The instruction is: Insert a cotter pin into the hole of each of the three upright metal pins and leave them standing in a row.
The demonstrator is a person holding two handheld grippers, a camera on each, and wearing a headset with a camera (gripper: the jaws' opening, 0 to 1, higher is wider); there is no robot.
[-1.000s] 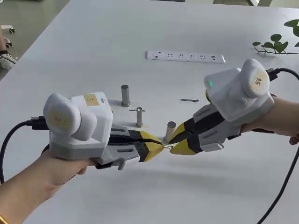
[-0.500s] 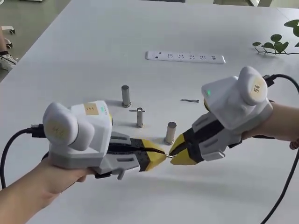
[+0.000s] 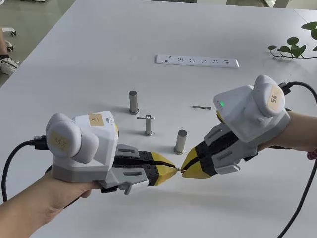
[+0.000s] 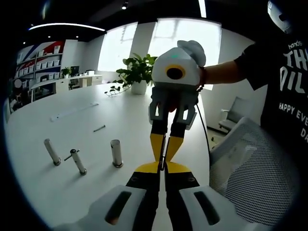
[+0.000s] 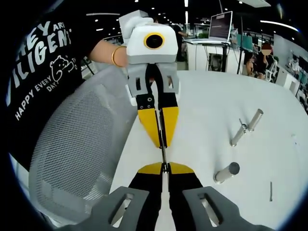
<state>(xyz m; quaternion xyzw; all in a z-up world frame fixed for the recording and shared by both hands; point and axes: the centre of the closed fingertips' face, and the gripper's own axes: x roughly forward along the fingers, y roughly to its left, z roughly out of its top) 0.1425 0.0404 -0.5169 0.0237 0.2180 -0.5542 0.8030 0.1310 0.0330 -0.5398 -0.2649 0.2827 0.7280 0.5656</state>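
Note:
Three upright metal pins stand in a slanted row: the far pin (image 3: 133, 101), the middle pin (image 3: 148, 124) with a cotter pin through its top, and the near pin (image 3: 181, 141). My left gripper (image 3: 173, 169) and right gripper (image 3: 184, 170) meet tip to tip just in front of the near pin. Both are shut on one thin cotter pin (image 3: 179, 170) spanning the small gap. The same cotter pin (image 5: 162, 154) runs between the yellow tips in the right gripper view. Another loose cotter pin (image 3: 201, 107) lies on the table behind the right gripper.
A white power strip (image 3: 196, 60) lies across the far table. Plant leaves (image 3: 292, 47) reach in at the far right. Cables trail from both grippers. A grey mesh chair (image 5: 72, 159) stands beside the table's near edge.
Both grippers have drawn a little toward me and down, away from the near pin. They stay tip to tip with the cotter pin between them. The upright pins have not moved.

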